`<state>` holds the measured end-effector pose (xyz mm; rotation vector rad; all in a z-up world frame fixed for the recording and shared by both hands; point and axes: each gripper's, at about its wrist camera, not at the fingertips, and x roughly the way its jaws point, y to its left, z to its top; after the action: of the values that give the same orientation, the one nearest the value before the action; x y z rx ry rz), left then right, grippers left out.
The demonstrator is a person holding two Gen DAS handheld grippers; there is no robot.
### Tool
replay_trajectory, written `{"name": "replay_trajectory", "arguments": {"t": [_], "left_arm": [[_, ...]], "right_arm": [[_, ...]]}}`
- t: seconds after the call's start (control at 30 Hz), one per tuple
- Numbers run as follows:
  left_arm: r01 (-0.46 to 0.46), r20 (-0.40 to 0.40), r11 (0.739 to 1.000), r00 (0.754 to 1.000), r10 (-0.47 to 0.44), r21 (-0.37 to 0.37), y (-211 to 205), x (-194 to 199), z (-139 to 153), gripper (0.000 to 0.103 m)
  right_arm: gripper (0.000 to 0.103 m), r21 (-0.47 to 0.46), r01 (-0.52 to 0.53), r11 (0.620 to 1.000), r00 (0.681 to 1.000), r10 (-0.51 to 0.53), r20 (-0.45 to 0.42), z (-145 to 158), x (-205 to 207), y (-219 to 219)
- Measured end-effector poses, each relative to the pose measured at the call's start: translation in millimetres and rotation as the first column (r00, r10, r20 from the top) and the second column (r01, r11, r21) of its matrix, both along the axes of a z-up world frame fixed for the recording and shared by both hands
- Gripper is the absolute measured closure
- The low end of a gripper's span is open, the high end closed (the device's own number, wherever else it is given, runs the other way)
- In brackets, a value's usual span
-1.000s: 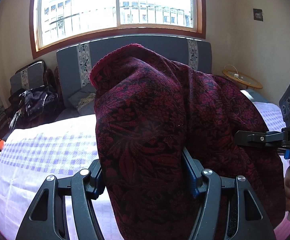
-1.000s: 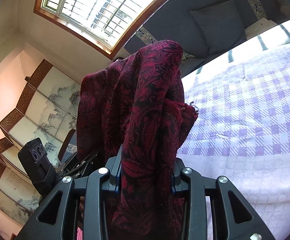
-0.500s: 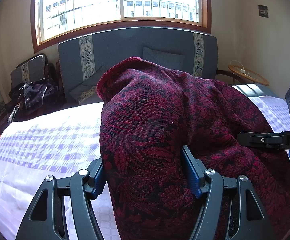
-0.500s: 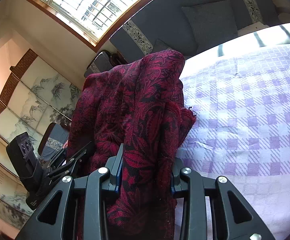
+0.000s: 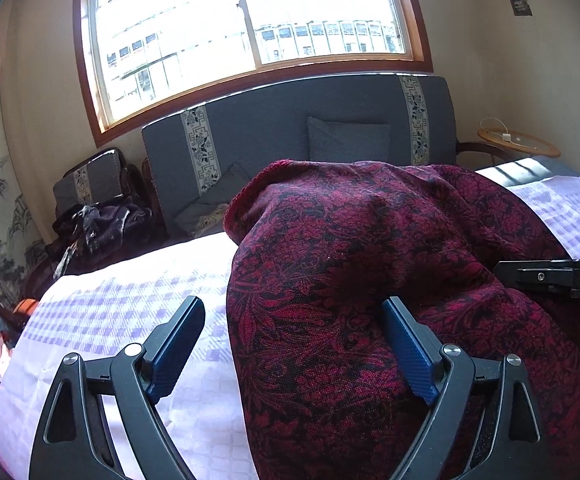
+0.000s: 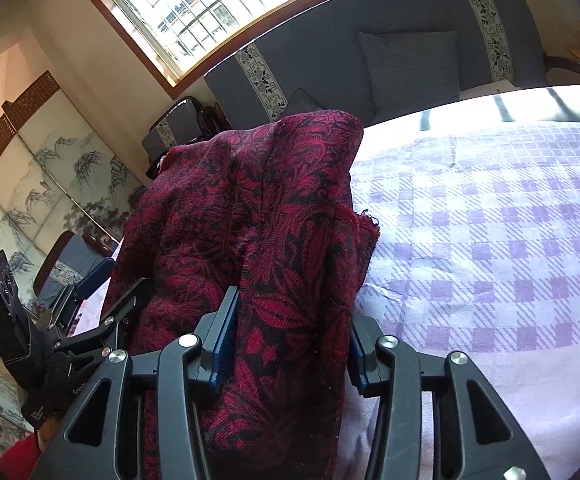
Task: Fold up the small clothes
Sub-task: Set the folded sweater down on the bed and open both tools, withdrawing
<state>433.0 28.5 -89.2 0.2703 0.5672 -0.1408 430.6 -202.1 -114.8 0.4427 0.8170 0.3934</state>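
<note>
Cloth (image 5: 370, 280) of dark red with a black leaf pattern fills the middle of both wrist views, bunched in a tall heap above a bed sheet (image 5: 130, 308) checked in pale purple and white.

In the left wrist view the left gripper (image 5: 292, 322) has its jaws spread wide and they are opening. Its left finger stands clear over the bare sheet, apart from the cloth. Its right finger lies against the cloth, which drapes over and around it, so the pads no longer pinch the fabric. Part of the right gripper's black frame pokes in from the right edge of that view, against the cloth.

In the right wrist view the right gripper (image 6: 290, 328) has the cloth (image 6: 258, 216) between its jaws, which are also opening. The blue pad on the left lies against the fabric; the right pad is mostly hidden by a hanging fold, so I cannot tell whether it touches. The left gripper (image 6: 90, 292) shows at the lower left, beside the cloth.

Behind the bed stands a grey sofa (image 5: 274, 132) with a cushion (image 5: 348, 140), under a wide window (image 5: 250, 28). A painted screen (image 6: 38, 184) stands at the left.
</note>
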Motion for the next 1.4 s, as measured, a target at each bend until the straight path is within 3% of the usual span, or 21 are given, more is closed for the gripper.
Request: {"name": "replay_trajectory", "arguments": {"t": [0.23,0.3,0.37,0.47,0.57,0.83,1.07,1.4], "left_arm": [[-0.034,0.024,0.999,0.999,0.034,-0.010,8,-7,6,0.009],[-0.063,0.043,0.998,0.997,0.063,0.000,10,-19,13,0.009],[-0.076,0.061,0.997,0.995,0.075,0.002,12,-35,22,0.009],[-0.068,0.099,0.997,0.993,0.070,-0.026,15,-69,42,0.008],[-0.056,0.140,0.996,0.988,0.065,-0.069,16,-110,63,0.000],[-0.099,0.203,0.987,0.971,0.124,-0.129,15,-214,116,0.000],[-0.127,0.312,0.983,0.936,0.163,-0.131,13,-288,156,0.000],[-0.067,0.264,0.984,0.958,0.109,-0.163,8,-336,178,0.000]], "right_arm": [[0.028,-0.033,0.064,0.997,0.998,-0.065,-0.018,-1,0,-4],[0.027,-0.063,0.123,0.990,0.992,-0.122,0.016,8,-10,-7],[0.027,-0.093,0.184,0.979,0.977,-0.172,0.124,29,-36,-8],[0.027,-0.110,0.201,0.974,0.958,-0.172,0.229,62,-80,1],[0.021,-0.119,0.192,0.974,0.949,-0.153,0.276,80,-125,13],[0.017,-0.143,0.217,0.966,0.932,-0.162,0.323,101,-226,32],[0.014,-0.189,0.203,0.961,0.919,-0.121,0.376,122,-288,39],[0.011,-0.189,0.196,0.962,0.919,-0.113,0.379,129,-336,40]]}}
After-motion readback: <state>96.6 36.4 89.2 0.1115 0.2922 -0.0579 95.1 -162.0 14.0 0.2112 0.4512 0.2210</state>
